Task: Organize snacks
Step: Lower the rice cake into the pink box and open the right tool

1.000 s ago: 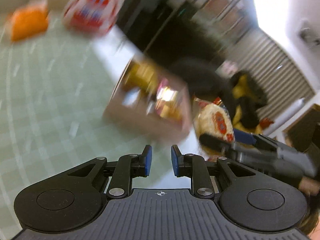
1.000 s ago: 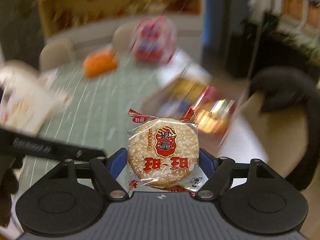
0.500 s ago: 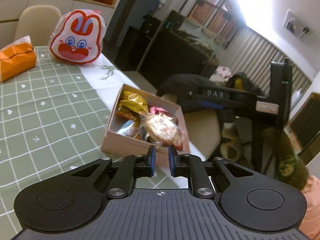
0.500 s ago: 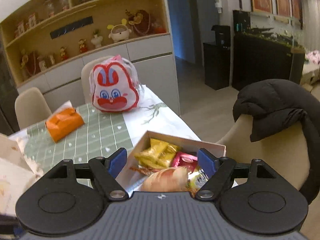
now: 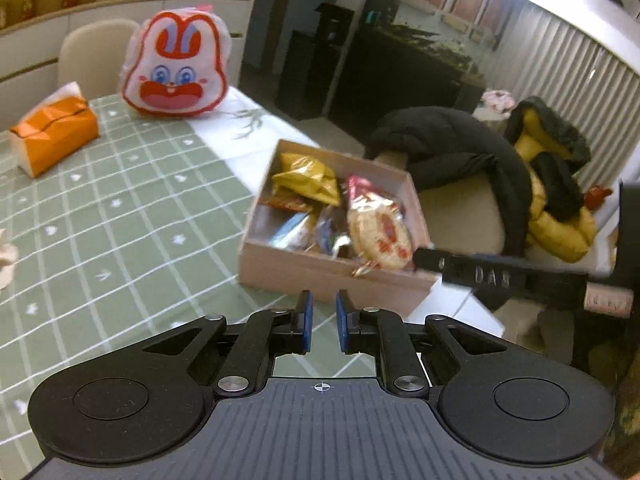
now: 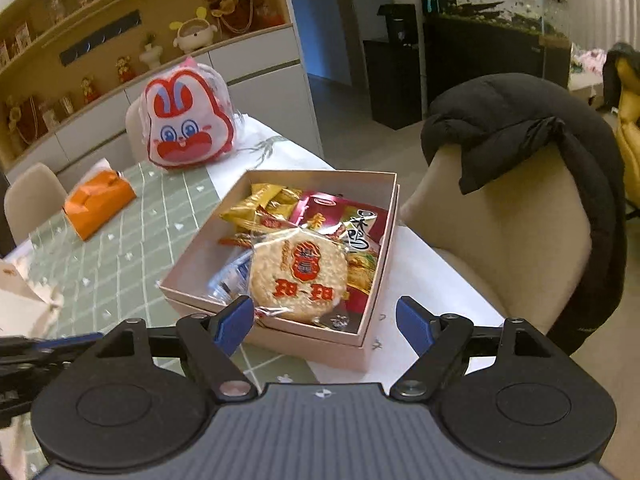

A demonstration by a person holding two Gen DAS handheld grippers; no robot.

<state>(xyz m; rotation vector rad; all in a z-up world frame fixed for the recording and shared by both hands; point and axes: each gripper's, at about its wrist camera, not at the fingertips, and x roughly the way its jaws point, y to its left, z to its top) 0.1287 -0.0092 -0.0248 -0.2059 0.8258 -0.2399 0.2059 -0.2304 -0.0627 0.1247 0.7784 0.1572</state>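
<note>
Item: rice cracker packet [image 6: 298, 276]. A second ago it sat clamped between the pads of the right claw [image 6: 324, 326]; it now lies loose on top of the other snacks in the pink box [image 6: 280, 330], lower centre of the right view. Right claw: jaws wide, pads clear of the wrapper, nothing held. Left claw [image 5: 322, 322]: jaws closing, almost together, nothing between them, poised low in frame before the box on the green checked desk [image 5: 120, 216]. Judgement: this packet is delivered; that claw is free for another snack.
</note>
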